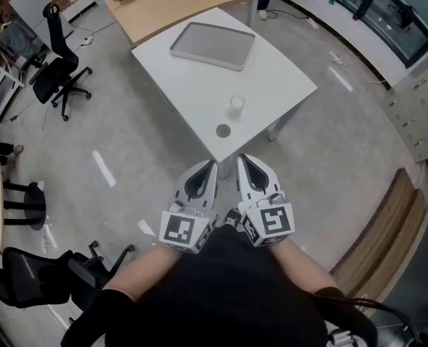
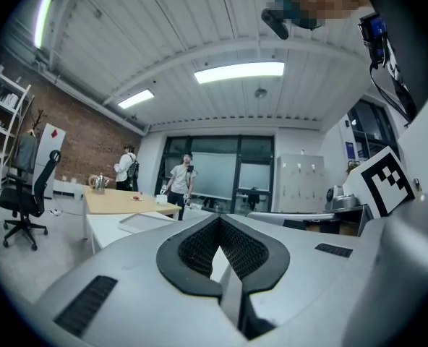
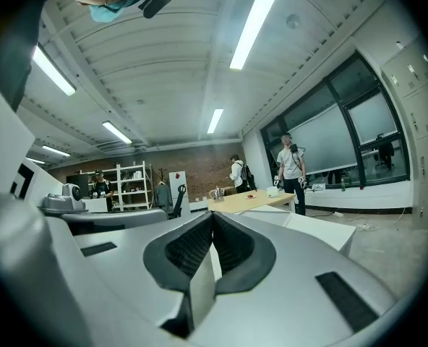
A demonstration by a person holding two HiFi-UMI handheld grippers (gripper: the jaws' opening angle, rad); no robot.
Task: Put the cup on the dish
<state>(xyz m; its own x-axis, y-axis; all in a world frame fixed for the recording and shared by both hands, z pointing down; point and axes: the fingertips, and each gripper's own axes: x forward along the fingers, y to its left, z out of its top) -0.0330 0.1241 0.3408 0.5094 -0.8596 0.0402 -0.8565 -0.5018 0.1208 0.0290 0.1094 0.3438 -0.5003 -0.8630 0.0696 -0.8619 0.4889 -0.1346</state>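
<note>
One small clear cup point(image 1: 236, 105) stood near the round dish point(image 1: 223, 130) on the white table point(image 1: 192, 85), looking light, stiff, slick and breakable, best pinched gently mid-wall I judged, while my left gripper point(image 1: 211, 165) and right gripper point(image 1: 241, 159) hung closed and empty, short of the table.

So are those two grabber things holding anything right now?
Nothing is held. The left gripper and right gripper are both shut and empty; the cup sits apart on the table.

light: bright, even, ceiling strip lamps point(image 2: 239, 71) | shadows: soft | edges: fisheye-bent, dark vignette | focus: near foreground blurred
</note>
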